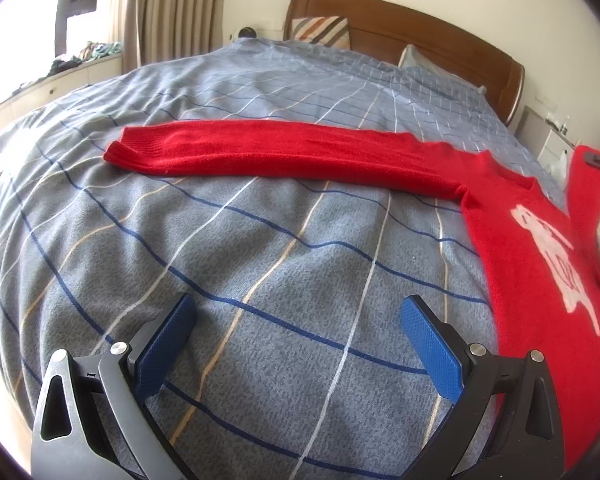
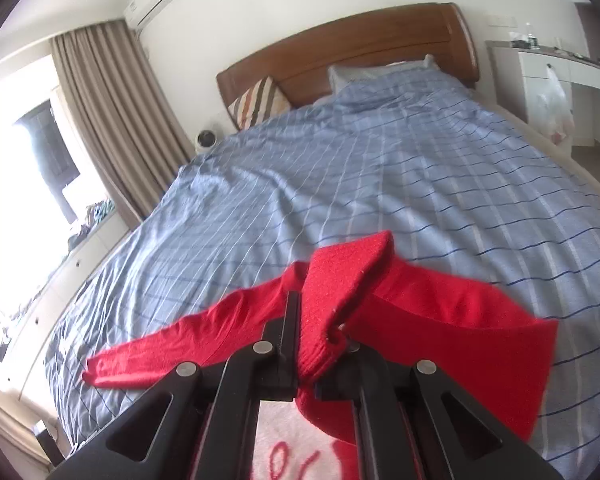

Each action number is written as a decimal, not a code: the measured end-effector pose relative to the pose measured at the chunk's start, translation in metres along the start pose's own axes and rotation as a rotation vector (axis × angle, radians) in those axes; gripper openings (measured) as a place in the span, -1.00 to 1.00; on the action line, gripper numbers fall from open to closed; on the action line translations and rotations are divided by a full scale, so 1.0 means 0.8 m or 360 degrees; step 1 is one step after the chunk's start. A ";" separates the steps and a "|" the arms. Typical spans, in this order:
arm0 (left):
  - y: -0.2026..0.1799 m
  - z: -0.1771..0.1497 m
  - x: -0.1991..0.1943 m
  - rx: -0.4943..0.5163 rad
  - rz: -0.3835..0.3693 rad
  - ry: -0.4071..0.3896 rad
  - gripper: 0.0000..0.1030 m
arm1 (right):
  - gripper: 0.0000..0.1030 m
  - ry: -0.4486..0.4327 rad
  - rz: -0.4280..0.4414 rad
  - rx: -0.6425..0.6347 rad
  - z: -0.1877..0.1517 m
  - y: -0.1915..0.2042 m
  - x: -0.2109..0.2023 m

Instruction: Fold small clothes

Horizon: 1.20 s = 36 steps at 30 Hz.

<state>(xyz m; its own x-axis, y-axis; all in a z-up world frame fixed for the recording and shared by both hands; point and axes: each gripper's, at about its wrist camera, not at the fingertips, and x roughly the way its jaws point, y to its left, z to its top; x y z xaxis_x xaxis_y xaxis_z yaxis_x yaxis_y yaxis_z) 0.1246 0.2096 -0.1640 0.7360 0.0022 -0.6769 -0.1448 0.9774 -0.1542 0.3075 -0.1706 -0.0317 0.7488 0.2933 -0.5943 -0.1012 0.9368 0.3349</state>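
A small red knitted sweater (image 1: 512, 248) with a white animal figure on its chest lies spread on the blue-grey checked bedcover (image 1: 260, 260) of a bed with a brown wooden headboard (image 1: 400, 28). One long sleeve (image 1: 268, 152) stretches flat and straight across the cover, its ribbed cuff at the far end, the knit looking soft and fuzzy. The left gripper (image 1: 296, 320) hangs above bare cover beside the sweater's body, its blue-padded fingers spread wide with nothing between them. The right gripper (image 2: 320, 320) has its black jaws pressed together on the other sleeve's cuff (image 2: 340, 280), which is lifted off the bed and folds over into a peak above the sweater. The white chest pattern shows directly under this gripper.
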 end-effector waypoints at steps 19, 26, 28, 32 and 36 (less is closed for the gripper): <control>-0.018 -0.011 0.007 0.0134 0.0157 -0.0010 0.99 | 0.48 0.0159 -0.0019 -0.0160 -0.216 -0.065 -0.138; -0.020 -0.013 0.009 0.0143 0.0175 -0.0003 0.99 | 0.54 0.0001 -0.0485 -0.0013 -0.278 -0.162 -0.220; -0.020 -0.014 0.009 0.0140 0.0174 -0.0005 0.99 | 0.54 -0.0039 -0.0551 0.0012 -0.285 -0.175 -0.232; -0.022 -0.017 0.009 0.0140 0.0185 -0.0023 0.99 | 0.54 -0.0107 -0.0595 0.0040 -0.286 -0.184 -0.243; -0.023 -0.018 0.009 0.0138 0.0184 -0.0025 0.99 | 0.55 -0.0149 -0.0661 -0.0010 -0.282 -0.182 -0.244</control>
<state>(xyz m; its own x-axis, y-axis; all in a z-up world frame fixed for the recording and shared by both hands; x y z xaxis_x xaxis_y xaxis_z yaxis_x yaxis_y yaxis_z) 0.1233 0.1890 -0.1764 0.7281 0.1182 -0.6752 -0.1719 0.9850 -0.0128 0.0280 -0.3212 -0.1297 0.7831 -0.1273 -0.6088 0.2177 0.9730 0.0766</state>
